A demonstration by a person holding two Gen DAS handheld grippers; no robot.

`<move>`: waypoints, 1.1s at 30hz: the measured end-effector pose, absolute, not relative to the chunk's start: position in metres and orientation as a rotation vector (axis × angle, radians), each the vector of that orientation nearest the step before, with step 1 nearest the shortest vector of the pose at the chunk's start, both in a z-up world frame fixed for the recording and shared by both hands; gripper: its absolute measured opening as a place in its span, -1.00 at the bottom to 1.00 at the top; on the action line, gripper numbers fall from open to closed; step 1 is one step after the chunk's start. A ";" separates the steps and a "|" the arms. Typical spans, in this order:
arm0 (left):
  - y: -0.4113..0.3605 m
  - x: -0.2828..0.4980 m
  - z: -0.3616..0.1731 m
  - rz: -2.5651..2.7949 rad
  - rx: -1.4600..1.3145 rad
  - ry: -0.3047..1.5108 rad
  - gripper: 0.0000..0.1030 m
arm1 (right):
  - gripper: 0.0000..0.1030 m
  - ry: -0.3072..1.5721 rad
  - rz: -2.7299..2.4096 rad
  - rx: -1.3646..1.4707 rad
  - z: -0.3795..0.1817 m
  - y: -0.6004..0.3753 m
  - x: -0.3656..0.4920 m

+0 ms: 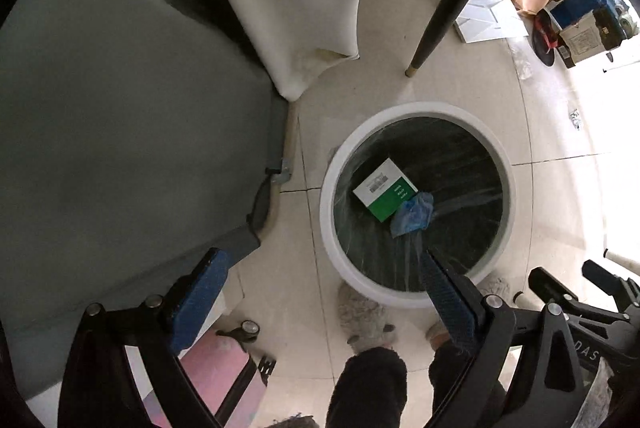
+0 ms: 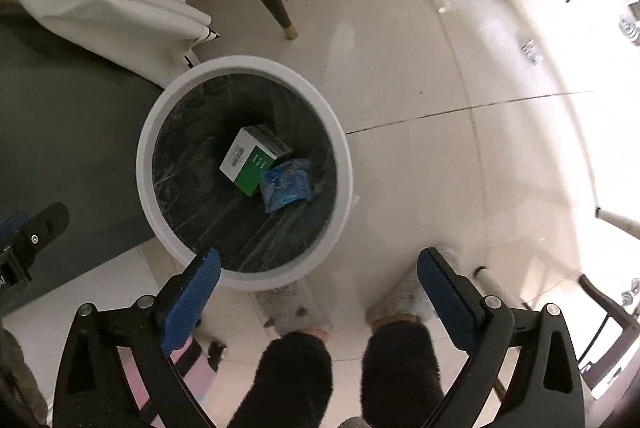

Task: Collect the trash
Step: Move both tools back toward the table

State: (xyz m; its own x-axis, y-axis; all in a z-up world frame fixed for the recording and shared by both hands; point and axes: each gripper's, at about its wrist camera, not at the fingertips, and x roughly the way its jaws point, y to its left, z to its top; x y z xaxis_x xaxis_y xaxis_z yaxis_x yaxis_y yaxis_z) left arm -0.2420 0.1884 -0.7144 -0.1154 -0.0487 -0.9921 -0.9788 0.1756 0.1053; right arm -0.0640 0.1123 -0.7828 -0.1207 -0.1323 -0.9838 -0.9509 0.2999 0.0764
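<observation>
Standing over white bin (image 1: 416,292), you hold left gripper (image 1: 320,292) wide, nothing between blue pads — green-white box (image 1: 384,194) and blue wrapper (image 1: 414,214) lie on black liner at bottom. Right wrist view: right gripper (image 2: 320,288) likewise spread and bare above bin rim (image 2: 244,282) and floor, same box (image 2: 252,160) and wrapper (image 2: 286,184) resting touching — likely drop point for collected trash.

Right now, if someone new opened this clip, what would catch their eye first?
The round white trash bin on the tiled floor, lined with a dark bag, dominates both views. At its bottom lie a green and white box and, touching it, a crumpled blue bag. Both claws, left claw and right claw, hang open and empty above it, with the person's fuzzy slippers just below the rim.
</observation>
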 end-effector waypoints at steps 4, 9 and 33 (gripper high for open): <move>0.181 -0.240 -0.690 1.129 -1.068 1.406 0.90 | 0.94 1.487 0.956 -1.044 -0.748 0.109 -0.055; 0.172 -0.237 -0.650 1.125 -1.066 1.378 0.90 | 0.94 1.451 0.956 -1.037 -0.694 0.108 -0.053; 0.126 -0.219 -0.370 1.117 -0.894 1.237 0.89 | 0.94 1.467 1.043 -0.788 -0.387 0.064 -0.044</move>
